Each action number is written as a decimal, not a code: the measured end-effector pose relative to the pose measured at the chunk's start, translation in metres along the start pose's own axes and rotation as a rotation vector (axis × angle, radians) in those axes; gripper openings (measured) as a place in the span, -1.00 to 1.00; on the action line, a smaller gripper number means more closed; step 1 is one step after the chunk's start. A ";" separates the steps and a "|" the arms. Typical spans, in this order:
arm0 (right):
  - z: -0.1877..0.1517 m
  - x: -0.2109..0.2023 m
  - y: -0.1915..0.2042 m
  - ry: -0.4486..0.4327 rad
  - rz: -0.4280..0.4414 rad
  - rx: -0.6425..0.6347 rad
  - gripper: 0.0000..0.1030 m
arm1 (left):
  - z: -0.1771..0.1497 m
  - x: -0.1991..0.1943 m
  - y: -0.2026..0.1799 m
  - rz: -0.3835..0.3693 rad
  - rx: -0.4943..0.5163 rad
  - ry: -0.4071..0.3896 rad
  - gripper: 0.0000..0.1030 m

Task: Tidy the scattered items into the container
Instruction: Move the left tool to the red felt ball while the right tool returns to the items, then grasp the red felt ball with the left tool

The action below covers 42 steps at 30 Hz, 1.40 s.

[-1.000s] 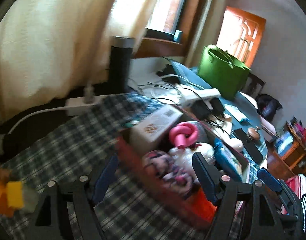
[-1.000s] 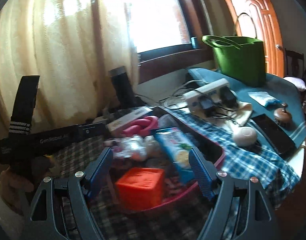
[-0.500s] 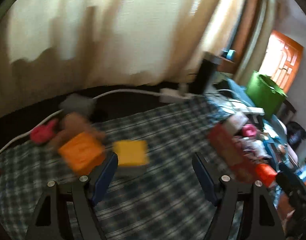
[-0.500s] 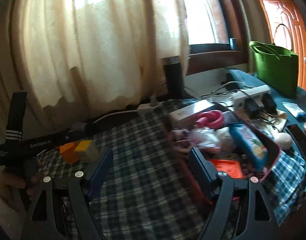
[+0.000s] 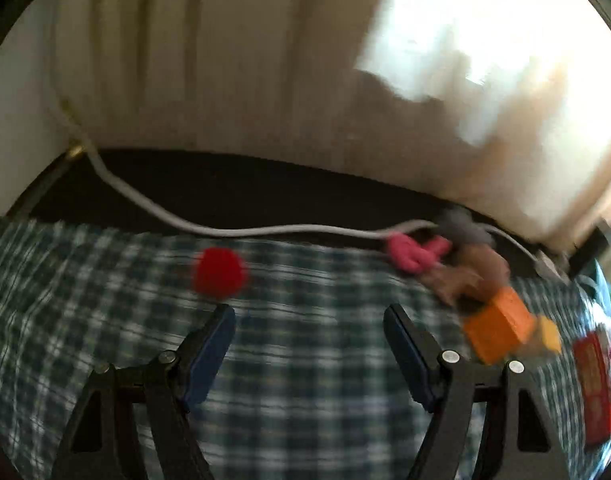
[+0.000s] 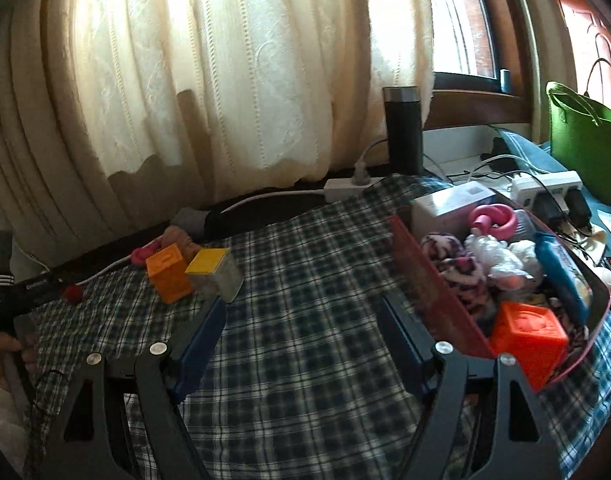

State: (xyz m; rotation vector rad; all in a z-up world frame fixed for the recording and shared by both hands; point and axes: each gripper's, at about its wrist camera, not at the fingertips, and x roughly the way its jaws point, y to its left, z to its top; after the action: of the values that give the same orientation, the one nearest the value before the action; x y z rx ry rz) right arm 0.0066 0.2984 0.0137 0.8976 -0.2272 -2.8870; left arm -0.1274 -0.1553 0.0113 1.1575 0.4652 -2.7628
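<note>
Loose items, left to right from the red container (image 6: 433, 276): red ball (image 5: 219, 271) — just ahead of left gripper (image 5: 309, 316), wide, empty, nearer; orange block (image 6: 168, 267); yellow block (image 6: 215, 269) — beyond right gripper (image 6: 301, 312), wide, empty.

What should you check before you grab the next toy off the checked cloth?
1. Left gripper empty, jaws apart: ok.
2. Right gripper empty, jaws apart: ok.
3. Red ball lying free on the cloth, just ahead of the left gripper: ok.
4. Orange block and yellow block out of the red container: not ok.
5. Room left in the container: cannot tell.
</note>
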 end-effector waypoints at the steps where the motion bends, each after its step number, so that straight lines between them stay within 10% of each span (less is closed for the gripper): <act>1: 0.000 0.002 0.002 0.004 0.001 -0.004 0.57 | 0.003 0.004 0.009 0.007 -0.024 0.002 0.52; 14: -0.005 0.020 0.011 0.035 -0.007 -0.026 0.57 | 0.002 0.049 0.021 0.089 0.084 -0.013 0.52; 24: -0.008 0.029 0.013 0.047 -0.008 -0.025 0.57 | 0.007 0.065 0.031 0.007 0.047 0.042 0.49; 32: -0.009 0.030 0.015 0.048 -0.007 -0.028 0.57 | 0.008 0.071 0.050 0.003 -0.042 0.042 -0.24; 42: -0.008 0.030 0.022 0.058 0.002 -0.049 0.57 | 0.004 0.060 0.051 -0.019 -0.073 0.019 -0.27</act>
State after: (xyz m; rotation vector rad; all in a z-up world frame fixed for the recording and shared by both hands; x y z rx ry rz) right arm -0.0124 0.2718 -0.0054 0.9696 -0.1514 -2.8468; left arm -0.1610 -0.2042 -0.0412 1.1703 0.5774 -2.7276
